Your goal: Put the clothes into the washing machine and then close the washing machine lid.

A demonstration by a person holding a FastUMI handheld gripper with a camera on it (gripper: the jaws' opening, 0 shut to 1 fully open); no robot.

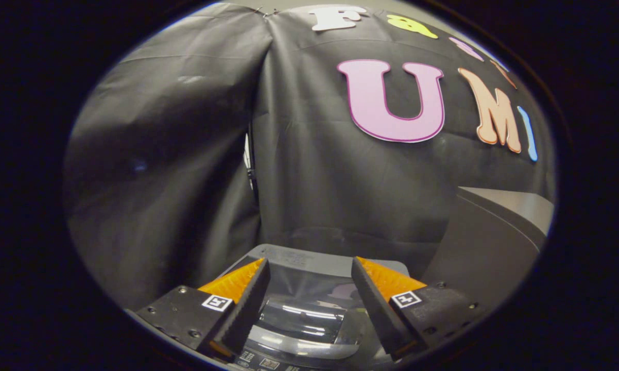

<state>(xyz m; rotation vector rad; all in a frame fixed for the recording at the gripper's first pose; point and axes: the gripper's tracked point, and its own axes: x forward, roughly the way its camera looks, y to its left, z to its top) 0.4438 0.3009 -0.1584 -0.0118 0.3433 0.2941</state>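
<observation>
Black cloth, creased & slightly glossy, makes up the booth wall w/ a vertical seam where two panels meet, roughly above the left finger. To the right, beyond the right finger, stands a grey slab-sided unit, flat top, tall side face, can't tell what it is from here. Below, just ahead of and under the fingers, sits the washing machine: grey top surround, w/ a see-through washing machine lid set in it; the lid looks down flat & closed, reflections streaking across the glass, a curved pale handle or rim band near its front edge. Control panel w/ small buttons shows at the very front of the machine, between the finger bases. Clothes: prob. something pale visible thru the lid glass, near the right finger, but too dim & reflective to be sure. Gripper hangs over the machine, pointing toward the wall; its two fingers stand well apart, orange-faced outside w/ black ribbed pads on the inner faces, nothing between them, touching nothing. Each finger base carries a small square black & white marker.
</observation>
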